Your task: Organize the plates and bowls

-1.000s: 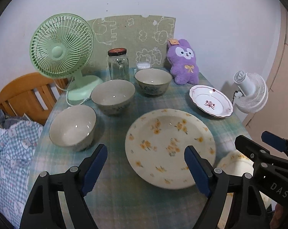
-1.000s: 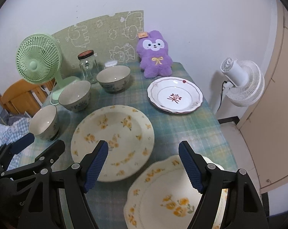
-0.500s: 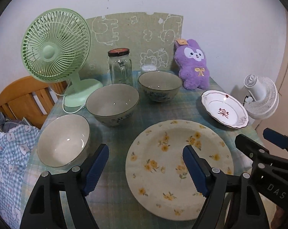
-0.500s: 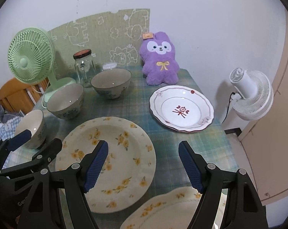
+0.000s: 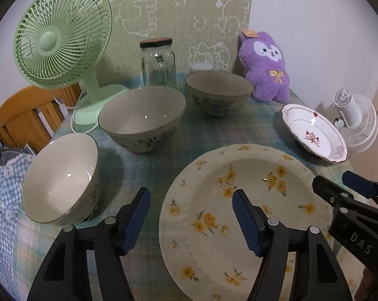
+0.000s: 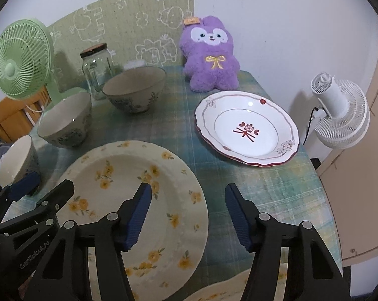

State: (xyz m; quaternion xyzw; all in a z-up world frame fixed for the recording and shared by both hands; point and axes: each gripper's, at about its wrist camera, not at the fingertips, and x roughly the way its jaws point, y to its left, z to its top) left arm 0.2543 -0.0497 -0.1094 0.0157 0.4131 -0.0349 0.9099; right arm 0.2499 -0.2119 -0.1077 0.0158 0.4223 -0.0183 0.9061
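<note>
A large cream plate with yellow flowers (image 5: 241, 195) (image 6: 118, 183) lies on the checked tablecloth. My left gripper (image 5: 191, 210) hovers over its left rim, jaws closing, pads touching nothing. My right gripper (image 6: 189, 208) hovers over its right rim, jaws also closing, nothing pressed. Each gripper shows in the other's view: the right gripper (image 5: 352, 190), the left gripper (image 6: 25, 183). Three grey-green bowls stand left: near bowl (image 5: 61, 178), middle bowl (image 5: 141, 118), far bowl (image 5: 219, 92). A white plate with a red motif (image 6: 246, 130) sits right. A second flowered plate (image 6: 226, 291) peeks in at the bottom.
A green desk fan (image 5: 61, 37), a glass jar (image 5: 158, 62) and a purple plush rabbit (image 6: 211, 57) stand along the back. A white fan (image 6: 339, 110) stands beyond the table's right edge. A wooden chair (image 5: 20, 115) and checked fabric (image 5: 0, 200) lie left.
Both grippers came forward and down toward the table, so the dishes look larger. Both pairs of jaws have narrowed. The scalloped flowered plate has slid almost out of the right wrist view.
</note>
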